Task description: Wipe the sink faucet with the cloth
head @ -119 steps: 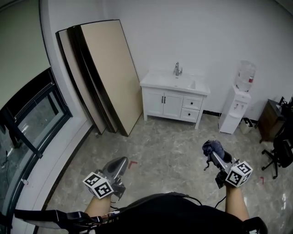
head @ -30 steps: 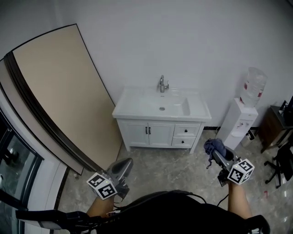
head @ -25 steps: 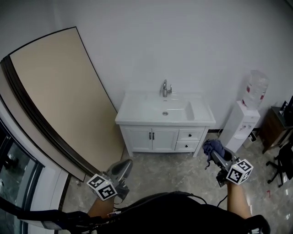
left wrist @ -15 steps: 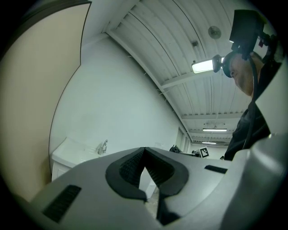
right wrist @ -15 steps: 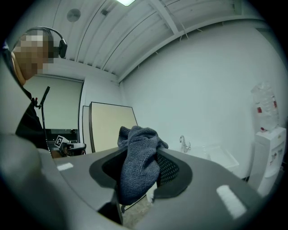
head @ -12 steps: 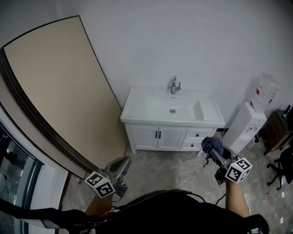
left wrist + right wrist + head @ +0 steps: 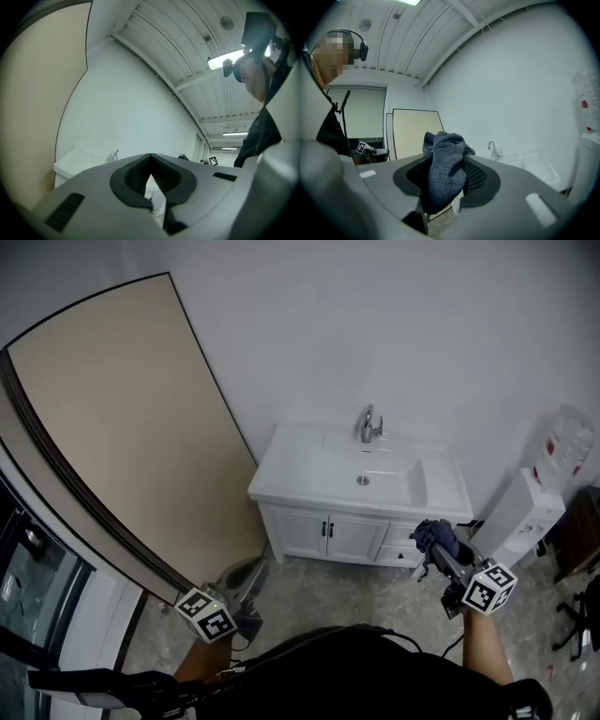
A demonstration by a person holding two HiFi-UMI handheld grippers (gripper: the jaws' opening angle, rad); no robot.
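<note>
One big tan board [image 7: 122, 427] leans on the wall beside the white sink cabinet [image 7: 323, 526], which looks nearer than a moment ago. The left gripper [image 7: 251, 570] has its jaws together, holding nothing. The right gripper [image 7: 430, 550] squeezes the blue-grey cloth [image 7: 441, 535], well apart from the faucet [image 7: 369, 425].

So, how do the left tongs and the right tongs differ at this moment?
The right tongs are shut on a dark blue-grey cloth; the left tongs are shut on nothing. In the head view the right tongs show against the sink cabinet, the left tongs lower, over the floor. Both are grey and carry a marker cube.
</note>
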